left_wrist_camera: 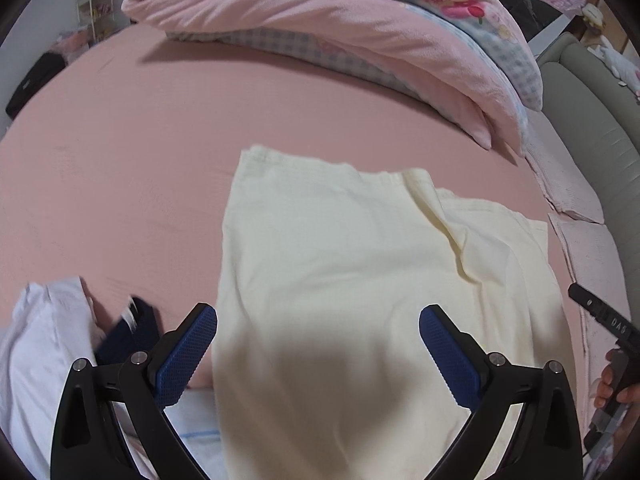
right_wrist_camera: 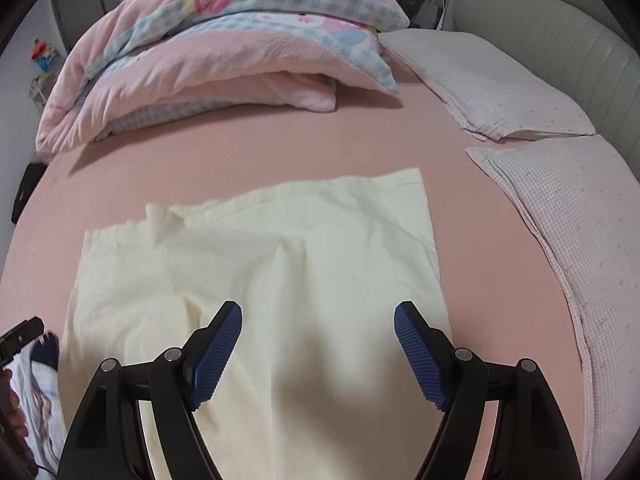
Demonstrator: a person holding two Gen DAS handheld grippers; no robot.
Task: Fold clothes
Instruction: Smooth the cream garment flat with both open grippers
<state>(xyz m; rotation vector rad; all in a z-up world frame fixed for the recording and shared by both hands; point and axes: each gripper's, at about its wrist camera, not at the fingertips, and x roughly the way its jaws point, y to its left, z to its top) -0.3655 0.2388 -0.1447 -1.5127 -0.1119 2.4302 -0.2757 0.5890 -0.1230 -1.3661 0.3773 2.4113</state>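
A pale yellow garment [right_wrist_camera: 256, 280] is lying spread on the pink bed sheet [right_wrist_camera: 248, 148], its far hem running straight across and one far corner rumpled into a small fold; its near part is passing out of sight under both grippers. In the left wrist view a long crease is running down its right side.

The left gripper [left_wrist_camera: 318, 354] is hanging over the garment with its blue ribbed pads [left_wrist_camera: 188, 354] spread wide, gripping nothing — whether they are touching the cloth cannot be told. The right gripper [right_wrist_camera: 318, 354] is likewise splayed wide above the cloth, empty.

Left of the garment a white garment [left_wrist_camera: 36, 344] and a dark navy item [left_wrist_camera: 128, 336] are lying bunched together, motion-blurred and partly cut off by the frame edge. At the left wrist view's right edge, a hand [left_wrist_camera: 608, 384] is holding a black handle, only partly in view.

Beyond, a folded pink duvet [right_wrist_camera: 208, 48] with cartoon print is sitting on the bed, and two checked pillows [right_wrist_camera: 560, 208] are lying along a padded headboard [right_wrist_camera: 552, 20]
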